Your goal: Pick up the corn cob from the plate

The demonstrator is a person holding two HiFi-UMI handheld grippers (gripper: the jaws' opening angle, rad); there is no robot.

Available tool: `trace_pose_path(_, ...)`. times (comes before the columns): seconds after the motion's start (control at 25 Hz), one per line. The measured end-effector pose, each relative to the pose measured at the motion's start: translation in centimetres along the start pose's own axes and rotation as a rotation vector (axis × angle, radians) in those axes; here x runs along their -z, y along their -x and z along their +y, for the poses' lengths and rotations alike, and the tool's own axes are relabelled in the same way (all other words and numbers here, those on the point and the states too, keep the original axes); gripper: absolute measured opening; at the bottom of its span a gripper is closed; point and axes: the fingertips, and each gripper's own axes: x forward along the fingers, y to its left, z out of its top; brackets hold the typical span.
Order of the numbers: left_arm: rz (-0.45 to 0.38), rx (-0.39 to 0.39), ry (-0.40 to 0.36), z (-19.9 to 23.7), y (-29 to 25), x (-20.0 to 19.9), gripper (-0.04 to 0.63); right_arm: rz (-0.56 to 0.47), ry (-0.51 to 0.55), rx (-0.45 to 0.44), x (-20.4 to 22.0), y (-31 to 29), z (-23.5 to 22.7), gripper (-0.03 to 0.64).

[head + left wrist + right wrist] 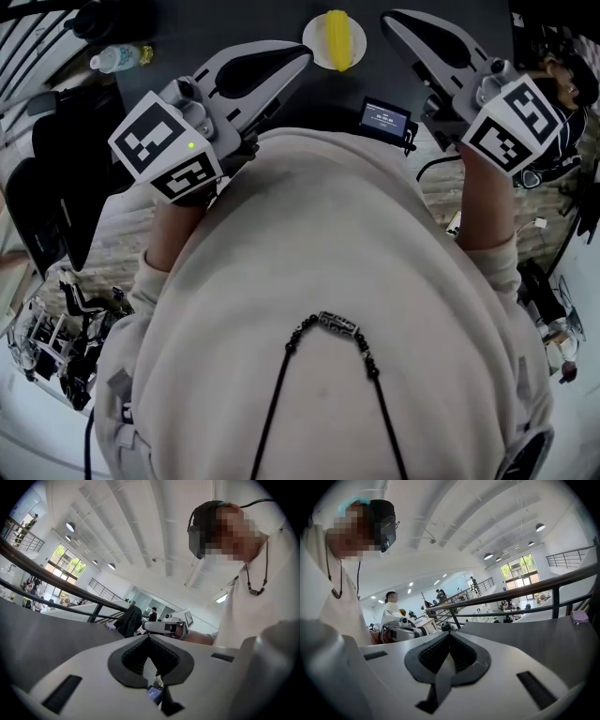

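A yellow corn cob [337,37] lies on a small white plate [315,39] on the dark table, at the top middle of the head view. My left gripper [302,56] is held up just left of the plate, my right gripper [389,19] just right of it, both above the table and apart from the corn. In the left gripper view the jaws of the left gripper [149,638] meet at the tips with nothing between them. The right gripper [449,634] is likewise shut and empty. Neither gripper view shows the corn or the plate.
A small device with a lit screen [384,116] sits at the table's near edge. A water bottle [120,58] lies at the far left. A black chair [56,187] stands to the left, and cables and gear [553,281] lie on the floor to the right.
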Motion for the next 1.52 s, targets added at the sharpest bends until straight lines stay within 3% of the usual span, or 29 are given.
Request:
trace_pose_path(0.56, -0.013, -0.018, 0.013, 0.2, 0.2, 0.2, 0.002, 0.061, -0.037, 0.053, 2.1, -0.8, -2.4, 0.025)
trace_pose_path(1.16, -0.057, -0.096, 0.051, 0.8, 1.9, 1.0, 0.002, 0.246, -0.147, 0.180, 8.5, -3.9, -8.0, 0.267)
trace_pose_path(1.52, -0.095, -0.144, 0.083, 1.9, 3.4, 1.6, 0.002, 0.345, -0.259, 0.219, 13.7, -6.3, -10.6, 0.284)
